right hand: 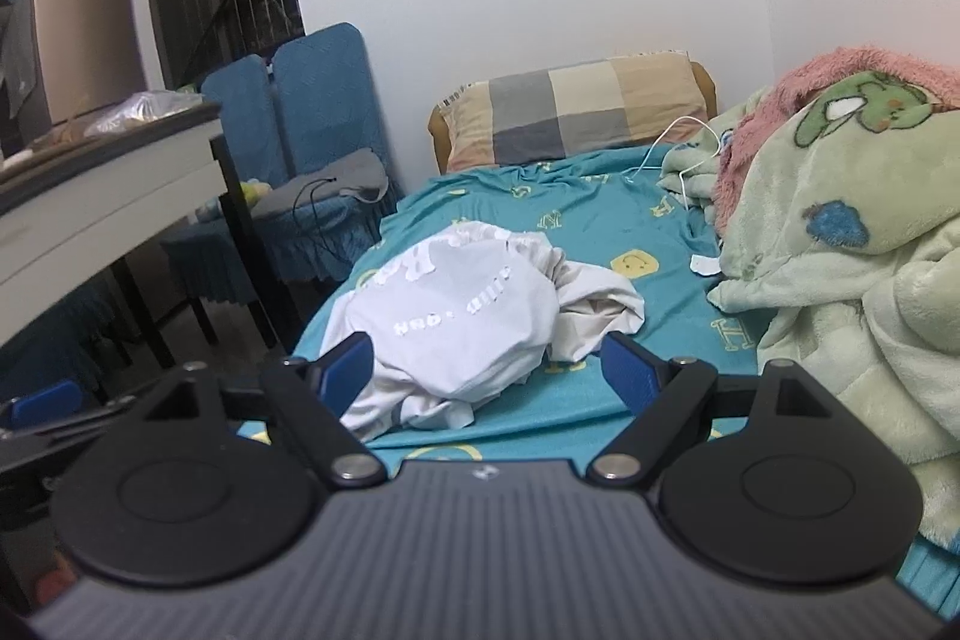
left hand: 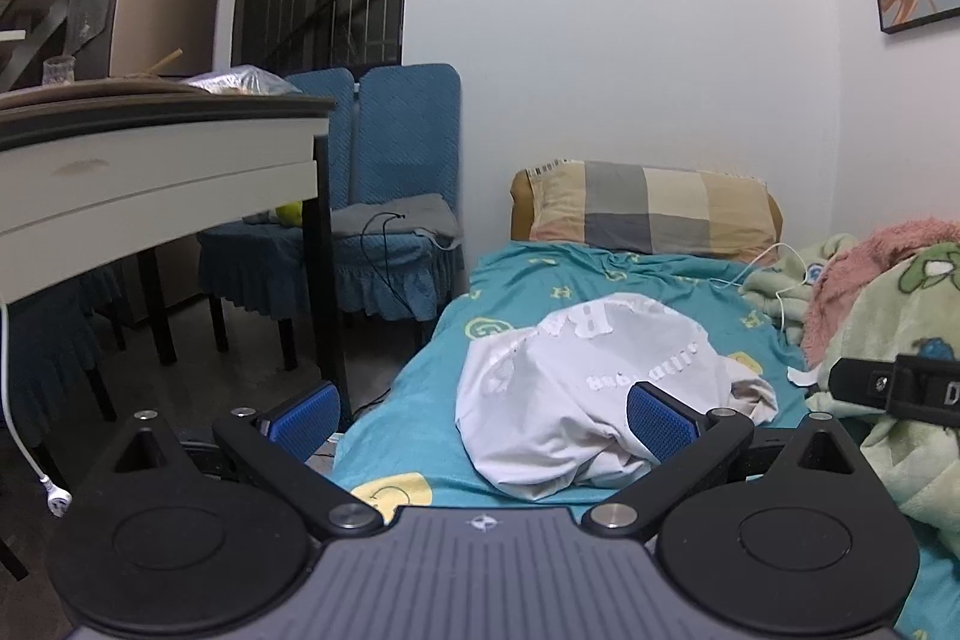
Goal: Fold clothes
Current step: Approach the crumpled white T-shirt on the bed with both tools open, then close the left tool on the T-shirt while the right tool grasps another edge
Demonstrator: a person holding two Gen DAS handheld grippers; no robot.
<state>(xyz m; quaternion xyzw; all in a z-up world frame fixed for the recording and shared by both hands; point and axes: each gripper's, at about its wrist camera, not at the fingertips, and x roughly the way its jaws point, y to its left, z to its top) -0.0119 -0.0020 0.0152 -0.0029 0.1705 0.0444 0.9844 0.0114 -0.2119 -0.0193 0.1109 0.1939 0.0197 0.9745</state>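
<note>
A crumpled white garment with white lettering point(left hand: 594, 388) lies in a heap on the teal bed sheet point(left hand: 528, 280). It also shows in the right wrist view point(right hand: 474, 310). My left gripper point(left hand: 480, 418) is open and empty, hovering just short of the heap, its right blue pad in front of the cloth. My right gripper point(right hand: 489, 376) is open and empty, also close behind the heap, with the jaws spread on either side of its near edge. The right gripper's body shows at the left view's right edge point(left hand: 900, 388).
A checked pillow point(left hand: 648, 208) lies at the bed's head against the white wall. A green and pink fleece blanket point(right hand: 840, 232) is piled along the bed's right side, with a white cable point(right hand: 684, 148). A white table point(left hand: 150, 166) and blue chairs point(left hand: 384, 196) stand left of the bed.
</note>
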